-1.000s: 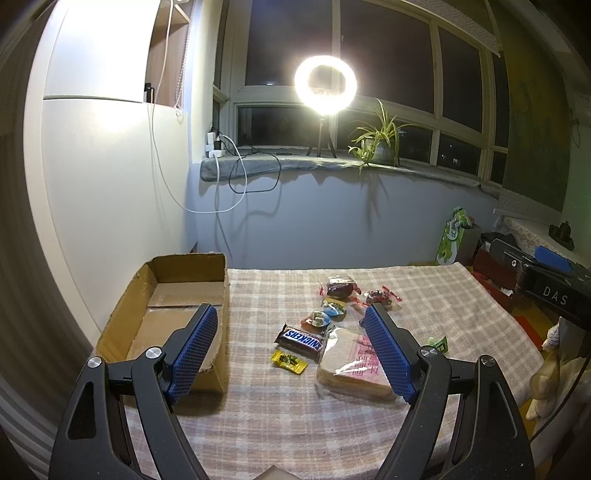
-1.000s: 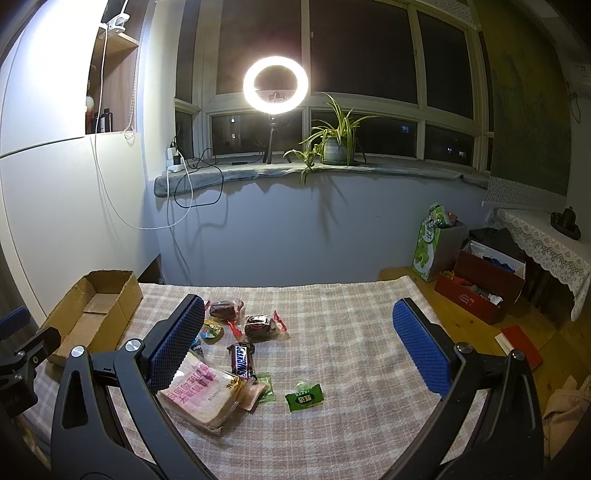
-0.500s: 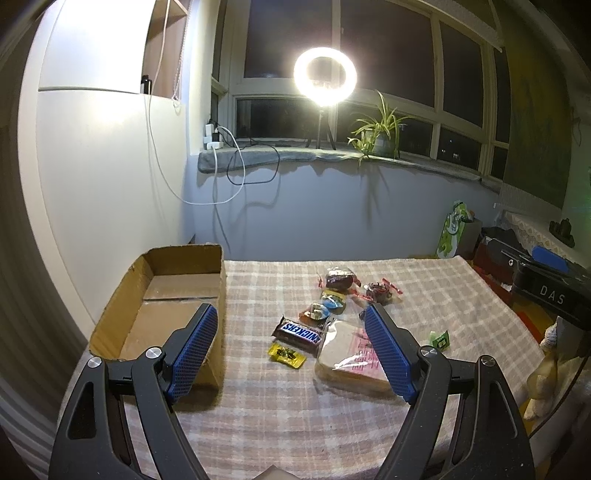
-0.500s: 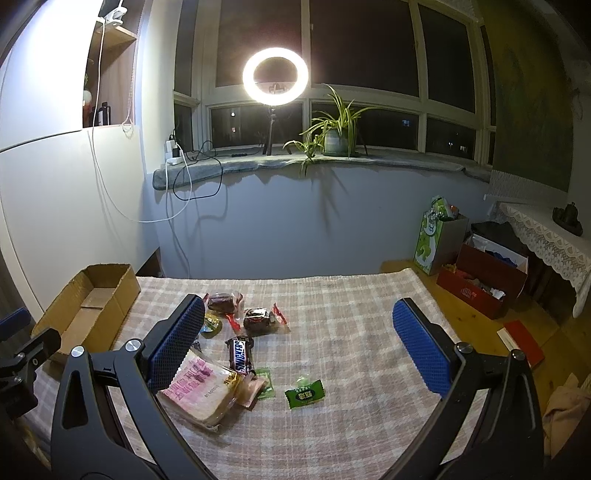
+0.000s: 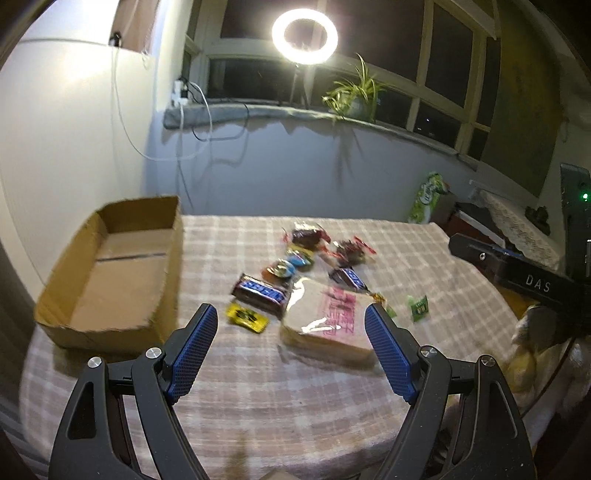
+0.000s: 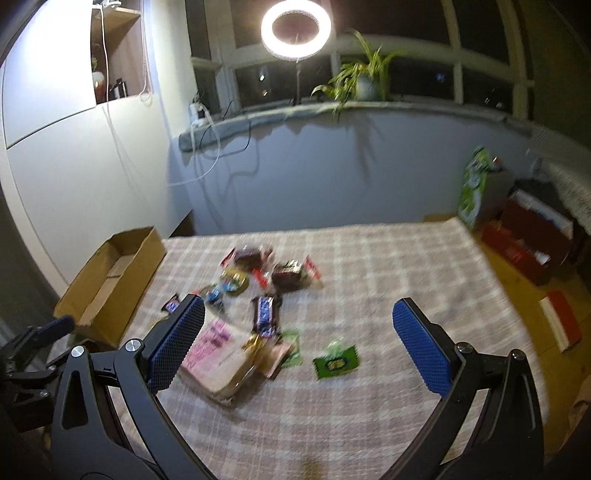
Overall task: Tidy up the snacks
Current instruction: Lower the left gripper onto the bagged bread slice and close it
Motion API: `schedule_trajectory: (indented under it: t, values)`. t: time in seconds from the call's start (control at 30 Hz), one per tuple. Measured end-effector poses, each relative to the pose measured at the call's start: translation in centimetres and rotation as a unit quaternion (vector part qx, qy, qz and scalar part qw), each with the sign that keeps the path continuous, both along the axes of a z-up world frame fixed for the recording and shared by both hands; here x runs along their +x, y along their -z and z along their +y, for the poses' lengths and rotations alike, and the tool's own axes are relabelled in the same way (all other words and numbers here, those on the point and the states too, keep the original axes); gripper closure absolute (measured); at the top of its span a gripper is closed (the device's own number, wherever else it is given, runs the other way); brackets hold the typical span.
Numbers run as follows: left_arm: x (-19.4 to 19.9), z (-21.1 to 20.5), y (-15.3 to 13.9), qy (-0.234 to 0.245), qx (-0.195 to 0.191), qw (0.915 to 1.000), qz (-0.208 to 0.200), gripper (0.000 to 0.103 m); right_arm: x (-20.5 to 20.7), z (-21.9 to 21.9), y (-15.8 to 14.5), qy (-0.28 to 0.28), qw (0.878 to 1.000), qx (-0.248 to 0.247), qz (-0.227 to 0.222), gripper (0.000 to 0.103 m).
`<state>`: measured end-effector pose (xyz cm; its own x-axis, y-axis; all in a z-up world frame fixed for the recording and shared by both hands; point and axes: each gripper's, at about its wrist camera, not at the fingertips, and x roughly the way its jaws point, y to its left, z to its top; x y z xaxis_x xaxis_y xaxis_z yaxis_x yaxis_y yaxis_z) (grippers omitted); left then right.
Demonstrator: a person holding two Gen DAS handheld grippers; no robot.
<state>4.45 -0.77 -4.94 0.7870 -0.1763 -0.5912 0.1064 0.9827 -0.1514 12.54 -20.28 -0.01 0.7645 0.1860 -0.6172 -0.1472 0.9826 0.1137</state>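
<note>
The left gripper (image 5: 291,339) hangs over the near part of the checked tablecloth (image 5: 258,406) with its blue-padded jaws spread wide and nothing between them; its right pad sits in front of the near corner of the bagged bread slices (image 5: 328,325), though contact cannot be judged. The right gripper (image 6: 298,341) is likewise wide open and empty above the cloth, its left pad overlapping the bread in view. The snacks lie in a loose cluster mid-table: a dark bar (image 5: 260,291) with blurred white lettering just left of the bread, a yellow candy (image 5: 246,315) in front of it, a second dark bar (image 6: 266,312) behind the bread, two red-ended dark packets (image 6: 293,275) farther back, small blue and yellow wrappers (image 5: 282,268), and a green sachet (image 6: 336,362) apart to the right. An open cardboard box (image 5: 110,269) rests at the table's left edge. A ring light (image 5: 304,32) and potted plant (image 5: 354,92) stand on the sill; "DAS" reads on the black bar (image 5: 535,286) at right
</note>
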Motion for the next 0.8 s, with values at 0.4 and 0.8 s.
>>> schedule_trajectory:
  t: [0.4, 0.8]
  values:
    - [4.4, 0.3, 3.5, 0.058, -0.091, 0.9913, 0.074, 0.026, 1.3, 0.3, 4.9, -0.046, 0.99, 0.082, 0.102, 0.004]
    - [6.9, 1.1, 6.0, 0.062, -0.139, 0.9812, 0.118, 0.038, 3.1, 1.3, 8.8, -0.07, 0.961, 0.172, 0.203, 0.039]
